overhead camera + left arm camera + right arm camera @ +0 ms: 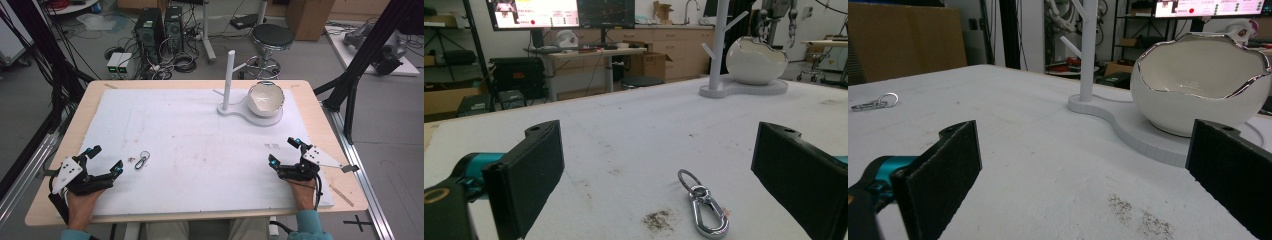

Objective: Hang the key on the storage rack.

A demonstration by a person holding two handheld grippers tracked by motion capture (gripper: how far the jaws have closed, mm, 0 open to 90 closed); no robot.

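Note:
A small silver keyring clip (pixel 142 160) lies on the white mat, just right of my left gripper (pixel 104 160). In the left gripper view the clip (pixel 704 204) rests on the mat a little ahead of the wide open jaws, nearer the right one. A white stand with a post (pixel 228 80) and an egg-shaped bowl (pixel 266 99) sits at the far right of the mat. My right gripper (pixel 284 151) stands open near the front right, nothing between its jaws. In the right gripper view the bowl (pixel 1200 82) is ahead and the clip (pixel 875 103) far left.
The white mat (pixel 200 150) covers most of a wooden table (pixel 320 115). Small dirt specks (pixel 656 220) lie beside the clip. Beyond the table stand computer towers (pixel 157 27), a stool (pixel 271 37) and black frame legs (pixel 357 70) at the right.

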